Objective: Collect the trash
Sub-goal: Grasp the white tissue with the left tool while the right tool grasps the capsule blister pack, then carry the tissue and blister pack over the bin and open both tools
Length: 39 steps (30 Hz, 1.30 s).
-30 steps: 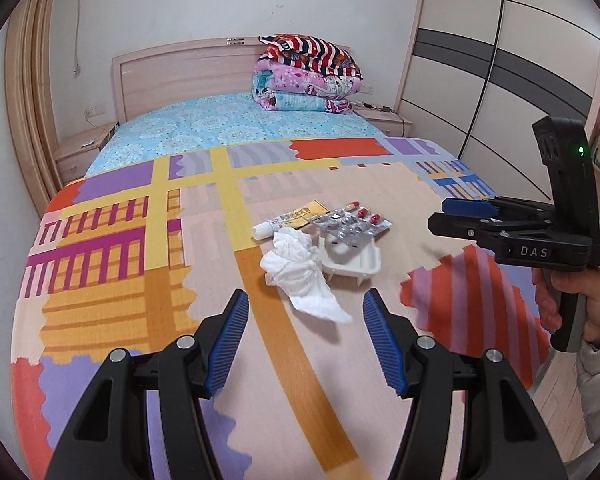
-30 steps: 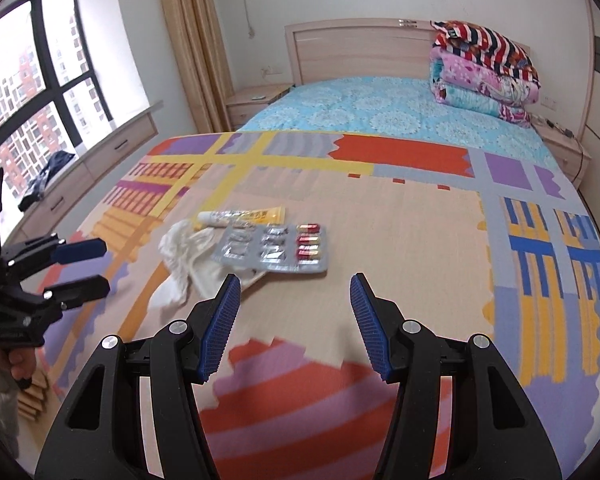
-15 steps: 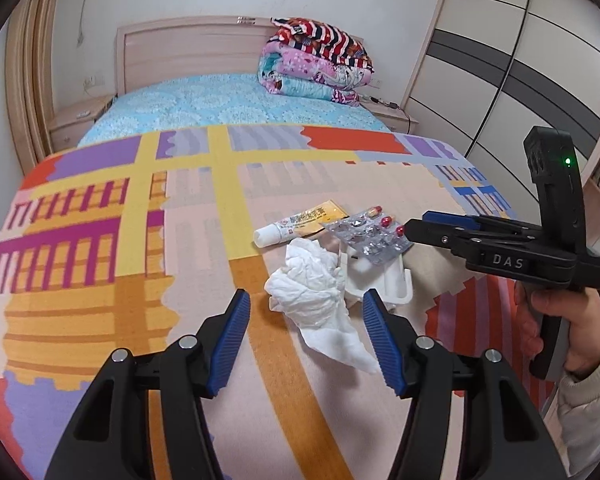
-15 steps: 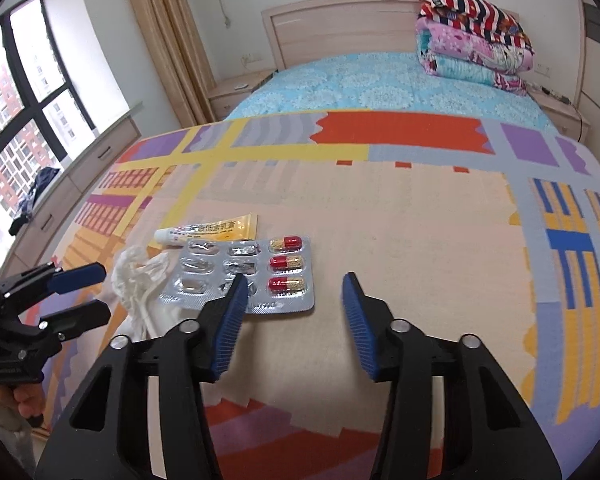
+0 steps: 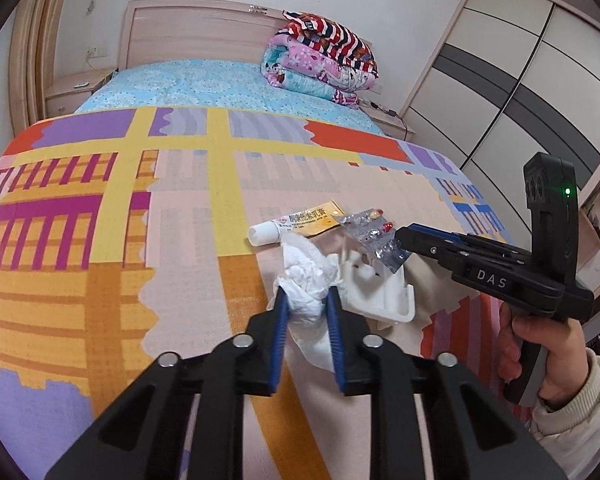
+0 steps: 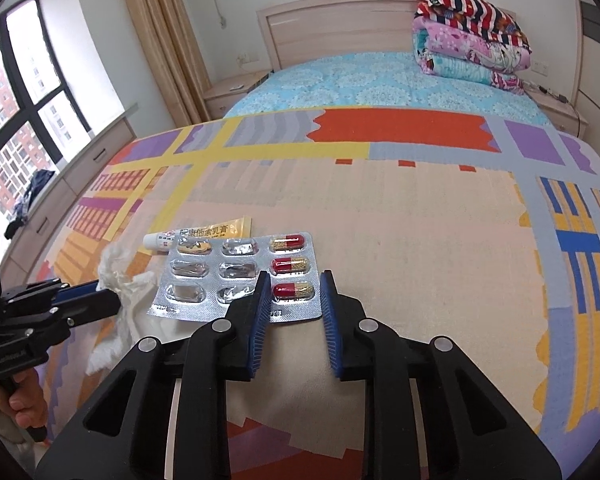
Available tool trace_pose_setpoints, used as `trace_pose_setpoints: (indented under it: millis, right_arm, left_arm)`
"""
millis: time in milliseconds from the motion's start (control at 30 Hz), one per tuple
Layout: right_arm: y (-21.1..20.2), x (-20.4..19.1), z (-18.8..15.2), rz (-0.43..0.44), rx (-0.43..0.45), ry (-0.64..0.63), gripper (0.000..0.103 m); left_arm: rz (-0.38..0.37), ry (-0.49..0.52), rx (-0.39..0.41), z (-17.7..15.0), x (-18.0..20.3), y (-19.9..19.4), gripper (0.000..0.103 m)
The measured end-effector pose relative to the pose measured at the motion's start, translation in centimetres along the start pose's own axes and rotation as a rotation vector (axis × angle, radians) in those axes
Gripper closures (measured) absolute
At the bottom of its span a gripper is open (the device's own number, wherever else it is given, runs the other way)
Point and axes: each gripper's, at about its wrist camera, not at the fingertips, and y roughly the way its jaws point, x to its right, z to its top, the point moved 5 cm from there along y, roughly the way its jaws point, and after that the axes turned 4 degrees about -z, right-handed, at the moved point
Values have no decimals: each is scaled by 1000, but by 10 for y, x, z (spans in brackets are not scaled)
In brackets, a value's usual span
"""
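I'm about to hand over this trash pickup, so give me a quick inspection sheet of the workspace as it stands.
Surface: bed under a multicoloured patterned cover.
Job's things: crumpled white tissue; blister pack with three red-and-yellow capsules left; ointment tube; white plastic tray partly under the pack.
Clutter: folded quilts stacked by the headboard.
Grippers: left gripper closing, pads pressing the tissue; right gripper closing over the pack's near corner, firm grip not clear.
Cables: a cord on the nightstand by the wardrobe.
Surroundings: wardrobe, window, curtain.
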Motion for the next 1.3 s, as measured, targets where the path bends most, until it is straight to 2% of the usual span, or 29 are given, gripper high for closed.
trace_pose_setpoints:
  millis: [333, 567, 700, 867, 1133, 1300]
  right_arm:
    - [-30, -1, 0, -26, 45, -25, 78]
    - [-57, -1, -4, -37, 80, -35, 78]
    - [-71, -3, -8, -41, 96, -42, 78]
    - [-90, -5, -17, -34, 112, -50, 78]
    - [-128, -9, -36, -36, 147, -75, 78]
    - [-150, -15, -59, -23, 156, -95, 78]
  left_arm:
    - [70, 82, 31, -9, 13, -37, 87]
    - [257, 274, -4, -27, 30, -57, 87]
    - [295, 312, 4, -35, 37, -73, 87]
    - [272, 310, 46, -39, 50, -97, 87]
    - [193, 338, 104, -55, 89, -137, 87]
    - [153, 352, 121, -69, 112, -152, 87]
